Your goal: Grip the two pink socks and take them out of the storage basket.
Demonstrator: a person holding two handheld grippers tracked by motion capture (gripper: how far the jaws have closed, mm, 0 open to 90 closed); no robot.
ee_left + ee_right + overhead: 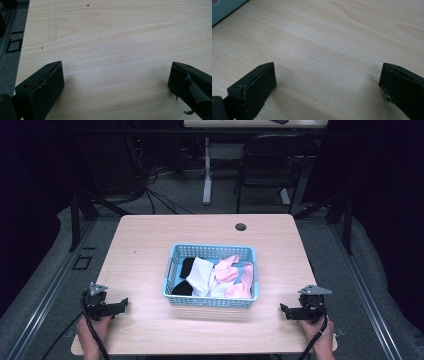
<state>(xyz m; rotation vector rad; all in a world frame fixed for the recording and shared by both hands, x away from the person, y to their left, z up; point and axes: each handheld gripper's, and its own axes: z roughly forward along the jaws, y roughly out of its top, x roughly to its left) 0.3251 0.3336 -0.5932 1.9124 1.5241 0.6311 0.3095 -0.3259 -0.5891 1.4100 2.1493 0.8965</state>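
One light blue slatted basket [172, 272] sits at the centre of the wooden table [145, 240], holding a jumble of socks: one black [186, 268], white ones [202, 272] and pink ones [231, 270], their exact count unclear. Two grippers rest on the table: the left gripper [122, 304] at 8 o'clock, the right gripper [283, 310] at 4 o'clock, both with jaws spread wide and empty.

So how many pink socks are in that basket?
2 visible, both at the right end of the basket: one nearer the middle, one against the right wall. Others may lie hidden beneath.
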